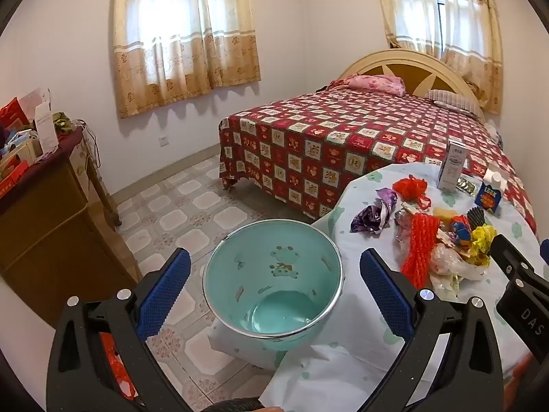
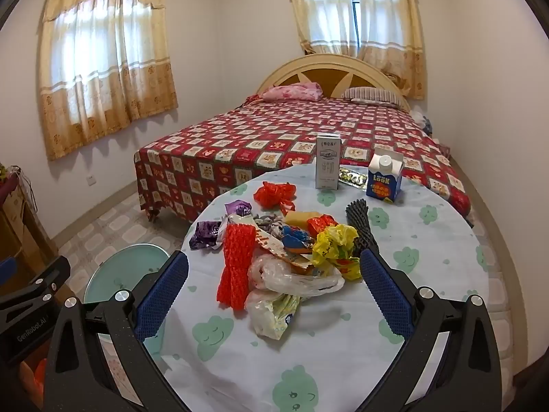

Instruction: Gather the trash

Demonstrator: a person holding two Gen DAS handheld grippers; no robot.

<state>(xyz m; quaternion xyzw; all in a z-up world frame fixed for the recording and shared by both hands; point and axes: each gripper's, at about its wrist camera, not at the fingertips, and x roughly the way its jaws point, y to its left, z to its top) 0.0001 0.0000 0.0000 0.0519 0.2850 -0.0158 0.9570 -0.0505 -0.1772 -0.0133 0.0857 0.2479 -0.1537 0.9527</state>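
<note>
Home bedroom. Double bed (image 2: 302, 147) with red patterned cover, pillows (image 2: 293, 91) at arched headboard (image 2: 329, 68). Curtained windows (image 2: 103, 68), tiled floor (image 1: 192, 213), wooden cabinet (image 1: 44, 226) piled with clutter, round table (image 2: 429, 240) under printed cloth.

A round clothed table (image 2: 429, 240) carries a trash pile (image 2: 288, 250), 1 box (image 2: 327, 163) and 1 carton (image 2: 384, 180).

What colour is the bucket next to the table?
The bucket is light teal with little cartoon pictures inside; the left wrist view shows it best.
</note>
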